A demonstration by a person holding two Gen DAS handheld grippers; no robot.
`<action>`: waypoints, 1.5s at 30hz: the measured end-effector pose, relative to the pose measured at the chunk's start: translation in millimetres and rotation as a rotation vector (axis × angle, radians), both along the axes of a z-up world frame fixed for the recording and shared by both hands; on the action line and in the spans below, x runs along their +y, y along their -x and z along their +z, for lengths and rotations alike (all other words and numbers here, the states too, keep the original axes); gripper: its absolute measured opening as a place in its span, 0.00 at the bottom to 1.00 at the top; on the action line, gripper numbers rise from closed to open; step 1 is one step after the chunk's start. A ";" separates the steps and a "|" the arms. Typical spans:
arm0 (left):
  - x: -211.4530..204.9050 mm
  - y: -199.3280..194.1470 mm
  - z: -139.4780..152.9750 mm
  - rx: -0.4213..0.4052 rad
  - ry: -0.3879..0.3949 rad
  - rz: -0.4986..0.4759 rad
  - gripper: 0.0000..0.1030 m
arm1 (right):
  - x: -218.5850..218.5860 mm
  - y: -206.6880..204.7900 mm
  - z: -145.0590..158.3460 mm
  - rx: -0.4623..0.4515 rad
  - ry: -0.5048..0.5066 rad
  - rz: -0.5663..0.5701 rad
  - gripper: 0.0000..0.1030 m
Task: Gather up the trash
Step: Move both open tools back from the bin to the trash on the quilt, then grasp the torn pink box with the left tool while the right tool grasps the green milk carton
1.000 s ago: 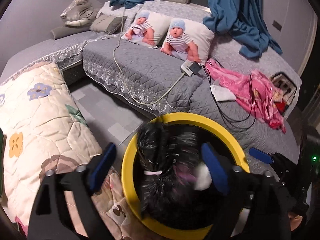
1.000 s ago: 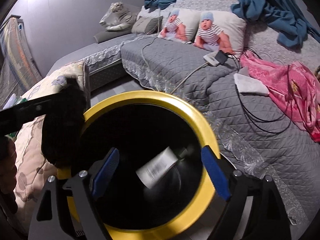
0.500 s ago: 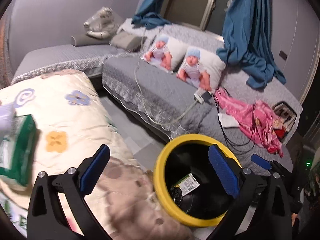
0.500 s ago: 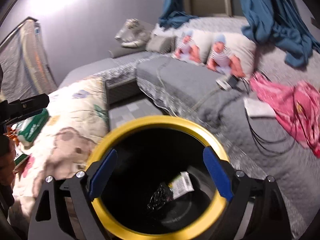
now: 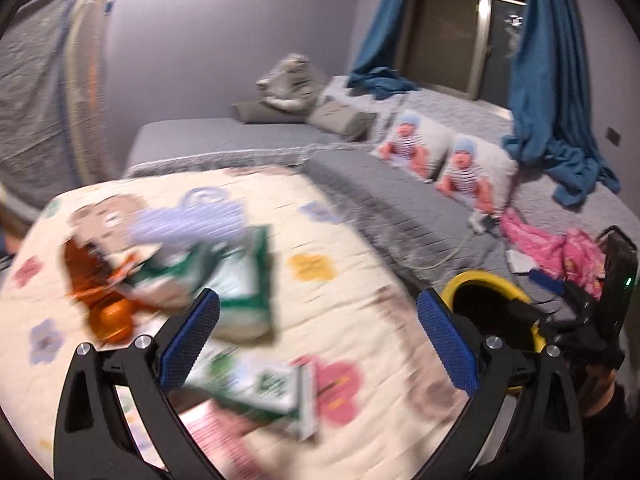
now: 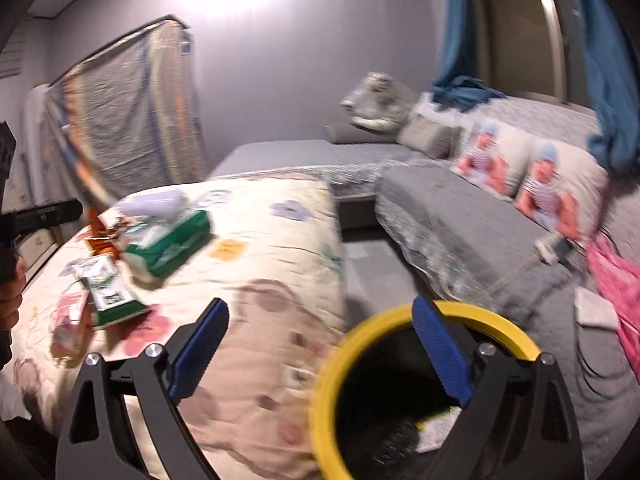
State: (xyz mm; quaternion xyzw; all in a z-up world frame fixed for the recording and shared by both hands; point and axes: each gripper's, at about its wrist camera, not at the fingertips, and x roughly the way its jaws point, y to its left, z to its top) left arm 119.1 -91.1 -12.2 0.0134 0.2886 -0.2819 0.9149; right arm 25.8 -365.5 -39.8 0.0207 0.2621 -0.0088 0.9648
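A yellow-rimmed black bin (image 6: pixel 404 316) stands by the cream quilt and holds a black bag and a white wrapper (image 6: pixel 440 426); it also shows in the left wrist view (image 5: pixel 480 280). Trash lies on the quilt: a green and white pack (image 5: pixel 236 280), an orange wrapper (image 5: pixel 104 304), a flat green-printed packet (image 5: pixel 264 388) and a pink wrapper (image 6: pixel 70 314). My left gripper (image 5: pixel 316 340) is open and empty, above the packets. My right gripper (image 6: pixel 320 346) is open and empty, over the bin's left rim.
The cream flowered quilt (image 5: pixel 340 248) covers a low surface at left. A grey quilted sofa (image 6: pixel 460 216) with baby-print pillows (image 5: pixel 472 172), cables and a pink cloth (image 5: pixel 560 248) runs behind the bin. A plastic-covered rack (image 6: pixel 128 112) stands at the wall.
Both grippers have swung left from over the bin toward the quilt. The left one now faces the trash pile. The bag and wrapper dropped a second ago lie in the bin.
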 end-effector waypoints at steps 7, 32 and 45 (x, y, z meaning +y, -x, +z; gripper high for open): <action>51.6 33.6 -35.3 0.095 -0.055 0.101 0.92 | 60.6 -20.4 -6.1 0.015 0.007 0.247 0.87; 74.5 27.4 -108.4 0.298 -0.062 0.205 0.92 | 156.0 -79.1 -37.3 0.187 0.093 0.684 0.87; 77.8 14.3 -122.2 0.339 -0.061 0.234 0.92 | 185.5 -111.0 -50.7 0.263 0.137 0.752 0.87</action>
